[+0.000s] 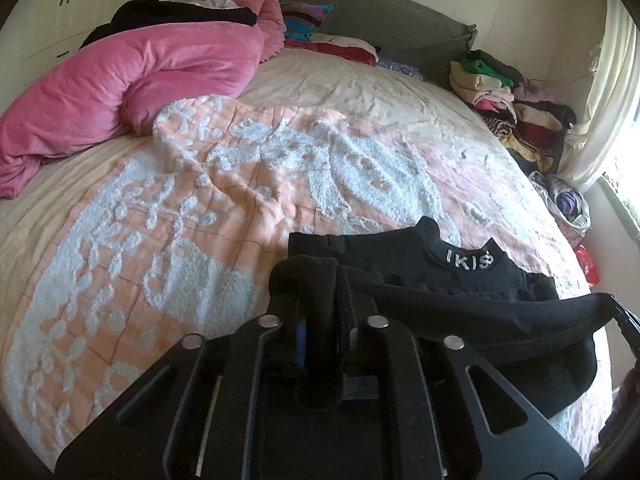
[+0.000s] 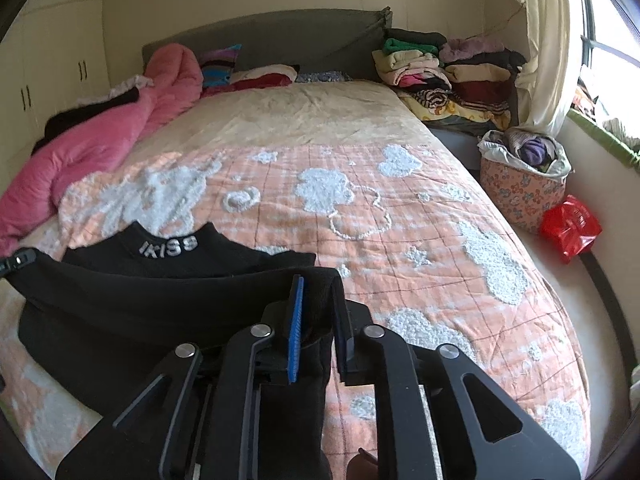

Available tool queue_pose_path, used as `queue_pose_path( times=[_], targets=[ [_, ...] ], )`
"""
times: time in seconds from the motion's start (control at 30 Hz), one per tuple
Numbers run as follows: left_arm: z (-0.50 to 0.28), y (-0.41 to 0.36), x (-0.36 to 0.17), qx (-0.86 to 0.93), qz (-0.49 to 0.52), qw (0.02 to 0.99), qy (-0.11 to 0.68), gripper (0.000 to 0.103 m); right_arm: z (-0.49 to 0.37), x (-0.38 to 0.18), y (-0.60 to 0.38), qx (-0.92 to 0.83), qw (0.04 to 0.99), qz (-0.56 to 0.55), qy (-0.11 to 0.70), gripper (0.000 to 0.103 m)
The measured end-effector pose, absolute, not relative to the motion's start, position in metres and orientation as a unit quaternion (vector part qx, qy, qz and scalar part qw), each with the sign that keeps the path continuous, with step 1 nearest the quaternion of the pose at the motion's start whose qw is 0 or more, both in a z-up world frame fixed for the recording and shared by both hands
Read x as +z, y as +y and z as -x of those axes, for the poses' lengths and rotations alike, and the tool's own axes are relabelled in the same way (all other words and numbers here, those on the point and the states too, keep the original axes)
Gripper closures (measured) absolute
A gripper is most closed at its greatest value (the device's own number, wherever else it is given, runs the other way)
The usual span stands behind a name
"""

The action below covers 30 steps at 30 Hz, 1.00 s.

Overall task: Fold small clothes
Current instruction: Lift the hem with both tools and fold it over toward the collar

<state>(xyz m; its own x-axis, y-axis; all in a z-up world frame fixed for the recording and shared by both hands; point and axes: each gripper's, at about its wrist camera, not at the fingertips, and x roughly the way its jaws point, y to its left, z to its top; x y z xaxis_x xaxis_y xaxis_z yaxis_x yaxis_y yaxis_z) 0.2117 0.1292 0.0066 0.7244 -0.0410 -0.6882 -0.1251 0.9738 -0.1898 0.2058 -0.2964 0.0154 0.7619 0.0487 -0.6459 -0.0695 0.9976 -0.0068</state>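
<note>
Left wrist view first: my left gripper [image 1: 320, 316] has its jaws pinched on one end of a fold of the black top [image 1: 472, 304], with cloth bunched up over the fingertips. Through the right wrist view, my right gripper [image 2: 316, 320] pinches the other end of the same fold, the blue pad [image 2: 295, 328] pressed against the fabric. Between the two grips the edge hangs in a taut line just above the rest of the top, which lies flat on the bedspread [image 2: 420, 240], its collar with the white lettering [image 2: 168, 246] pointing away from me.

I judge the top to be light, soft and limp. It sags wherever I do not hold it, and the knit looks slightly stretchy, so it should not slip from the pads, though it will droop in the middle if my hands come together. Holding it at the two ends of the fold, as I do, seems the right place; a hold nearer the centre would let the ends flop.

The bedspread under it is peach with raised white tufts, wrinkled and padded, so cloth should stay where I lay it. Farther on lies a plain cream sheet [image 2: 304, 116], a heaped pink quilt [image 1: 132, 80] to the left, stacks of folded clothes [image 2: 448, 72] by the grey headboard [image 2: 280, 36], a flowered basket [image 2: 520, 184] and a red bag [image 2: 570, 228] beside the window wall.
</note>
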Motion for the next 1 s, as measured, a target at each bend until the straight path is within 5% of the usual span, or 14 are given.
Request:
queue_pose_path(
  times=[0.07, 0.1, 0.17, 0.33, 0.43, 0.63, 1.0],
  targets=[
    [-0.208, 0.128, 0.007, 0.033, 0.102, 0.924, 0.366, 0.086, -0.203, 0.013, -0.293, 0.023, 0.938, 0.033, 0.344, 0.074],
    [-0.206, 0.128, 0.009, 0.037, 0.099, 0.926, 0.362, 0.073, -0.200, 0.012, -0.292, 0.024, 0.939, 0.037, 0.340, 0.066],
    [-0.198, 0.130, 0.016, 0.045, 0.099, 0.932, 0.346, 0.066, -0.194, 0.013, -0.291, 0.028, 0.942, 0.038, 0.331, 0.065],
    [-0.183, 0.124, 0.027, 0.041, 0.093, 0.940, 0.325, 0.066, -0.177, 0.015, -0.282, 0.061, 0.943, 0.050, 0.325, 0.066],
    [-0.174, 0.114, 0.030, 0.023, 0.093, 0.942, 0.320, 0.068, -0.169, 0.012, -0.272, 0.084, 0.937, 0.060, 0.333, 0.077],
    [-0.165, 0.084, 0.017, -0.009, 0.067, 0.933, 0.353, 0.082, -0.158, 0.000, -0.255, 0.114, 0.927, 0.066, 0.351, 0.078],
    [-0.170, 0.048, -0.036, -0.014, -0.015, 0.909, 0.417, 0.082, -0.172, -0.044, -0.240, 0.101, 0.908, 0.072, 0.399, 0.078]
  ],
)
